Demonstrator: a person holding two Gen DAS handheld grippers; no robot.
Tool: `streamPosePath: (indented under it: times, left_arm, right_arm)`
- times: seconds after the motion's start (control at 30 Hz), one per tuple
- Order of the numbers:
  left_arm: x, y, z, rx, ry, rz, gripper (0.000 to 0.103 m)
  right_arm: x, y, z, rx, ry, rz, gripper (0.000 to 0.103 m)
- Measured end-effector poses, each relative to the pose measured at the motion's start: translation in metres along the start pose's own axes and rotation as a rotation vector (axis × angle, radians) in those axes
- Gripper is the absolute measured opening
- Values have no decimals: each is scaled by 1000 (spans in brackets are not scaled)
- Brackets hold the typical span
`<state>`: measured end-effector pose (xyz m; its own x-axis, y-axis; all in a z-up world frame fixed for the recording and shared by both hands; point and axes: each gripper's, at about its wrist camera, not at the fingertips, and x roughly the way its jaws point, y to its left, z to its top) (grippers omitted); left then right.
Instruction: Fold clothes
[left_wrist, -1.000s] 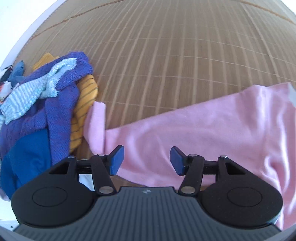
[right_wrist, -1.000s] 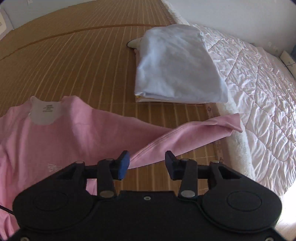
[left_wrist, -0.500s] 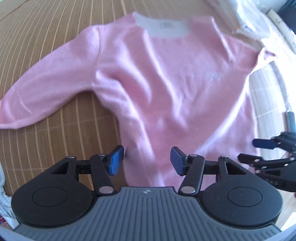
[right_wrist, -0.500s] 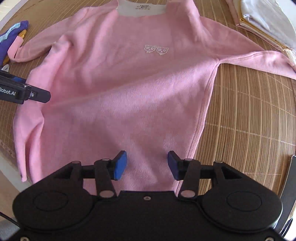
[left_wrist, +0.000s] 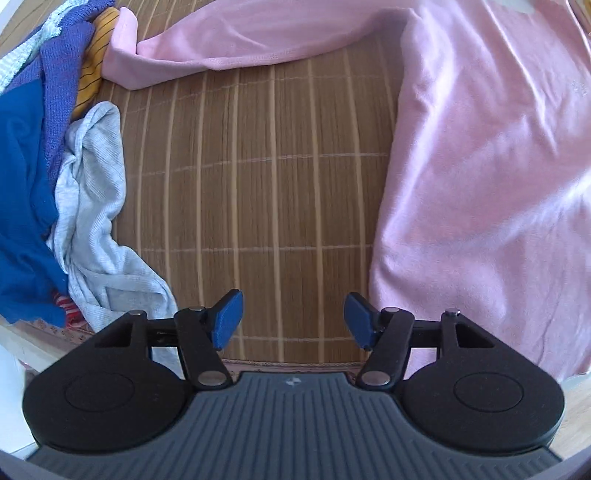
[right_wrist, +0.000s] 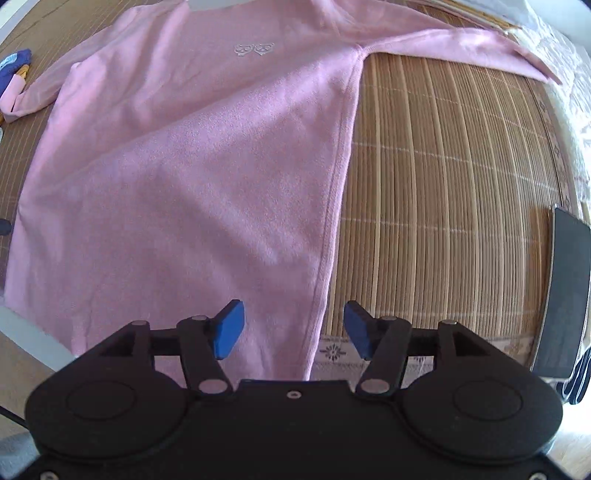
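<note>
The pink sweatshirt (right_wrist: 192, 177) lies spread flat, front up, on a bamboo mat (right_wrist: 443, 192), its hem toward the cameras. Its right side seam runs down just ahead of the right hand-held gripper (right_wrist: 293, 328), whose blue pads stand wide apart with nothing between them; the left pad hangs over the pink cloth and the right pad over the mat's patterned border. The left hand-held gripper (left_wrist: 291, 319) is equally wide open and holds nothing; it hangs over bare mat (left_wrist: 258, 177), with the sweatshirt's body (left_wrist: 487, 184) just to its right and one sleeve stretching across ahead of it toward the left.

Only the left wrist view shows the pile of loose clothes (left_wrist: 44, 147) left of that gripper: blue, purple knit, yellow striped and a pale grey garment (left_wrist: 92, 206). Only the right wrist view shows the small printed motif (right_wrist: 255, 48) on the chest, the other sleeve reaching far right, and a dark flat device (right_wrist: 565, 295) at the mat's right edge.
</note>
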<state>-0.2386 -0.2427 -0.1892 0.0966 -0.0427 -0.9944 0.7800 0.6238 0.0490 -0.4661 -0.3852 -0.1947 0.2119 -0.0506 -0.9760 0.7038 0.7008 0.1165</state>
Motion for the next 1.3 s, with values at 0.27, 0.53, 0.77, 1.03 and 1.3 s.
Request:
streamPosePath:
  times: [0.27, 0.53, 0.77, 1.03, 1.3]
  left_arm:
    - [10, -42, -22, 184, 19, -25, 66]
    - [11, -56, -37, 249, 29, -35, 27]
    - [8, -61, -47, 250, 99, -83, 15]
    - [8, -60, -66, 262, 164, -123, 15]
    - [-37, -20, -27, 126, 82, -204, 16]
  right_arm:
    - [3, -2, -17, 114, 61, -3, 55]
    - [1, 22, -16, -97, 95, -68, 8]
    - [-7, 5, -18, -118, 127, -89, 3]
    - [-16, -10, -17, -134, 158, -103, 4]
    - [-46, -27, 42, -85, 41, -58, 29]
